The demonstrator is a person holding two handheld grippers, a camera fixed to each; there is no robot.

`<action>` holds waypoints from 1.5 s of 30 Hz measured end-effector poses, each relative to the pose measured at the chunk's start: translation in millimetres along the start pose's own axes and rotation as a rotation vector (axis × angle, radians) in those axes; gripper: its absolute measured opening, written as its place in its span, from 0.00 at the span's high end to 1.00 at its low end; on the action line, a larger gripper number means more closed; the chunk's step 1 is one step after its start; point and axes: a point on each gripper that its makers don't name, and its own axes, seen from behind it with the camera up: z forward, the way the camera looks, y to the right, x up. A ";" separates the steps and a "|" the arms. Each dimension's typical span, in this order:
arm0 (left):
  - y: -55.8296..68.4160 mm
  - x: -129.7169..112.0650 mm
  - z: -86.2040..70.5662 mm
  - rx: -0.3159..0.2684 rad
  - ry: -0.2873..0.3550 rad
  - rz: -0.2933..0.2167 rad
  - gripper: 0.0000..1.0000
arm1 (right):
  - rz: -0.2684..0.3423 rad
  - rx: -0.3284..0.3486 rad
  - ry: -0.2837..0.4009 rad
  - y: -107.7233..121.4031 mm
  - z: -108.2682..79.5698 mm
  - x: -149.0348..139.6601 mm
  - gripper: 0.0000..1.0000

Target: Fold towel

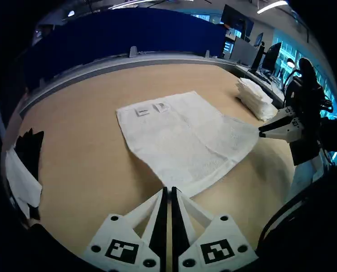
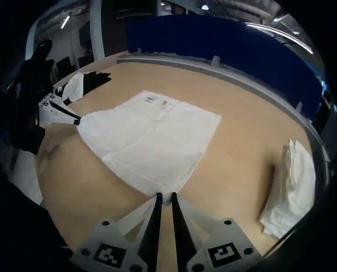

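Pale wood tabletop (image 1: 78, 154) carries the white towel (image 1: 182, 136), spread flat. Both the left tongs (image 1: 168, 191) and the right tongs (image 2: 166, 196) pinch a near corner each — closed on cloth. Its far edge lies ahead of both, so the fold likely carries both corners forward together.
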 end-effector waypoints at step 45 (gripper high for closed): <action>-11.1 67.8 -16.2 -0.049 -0.079 -0.223 0.95 | -0.036 0.023 -0.059 31.5 -21.4 63.2 0.84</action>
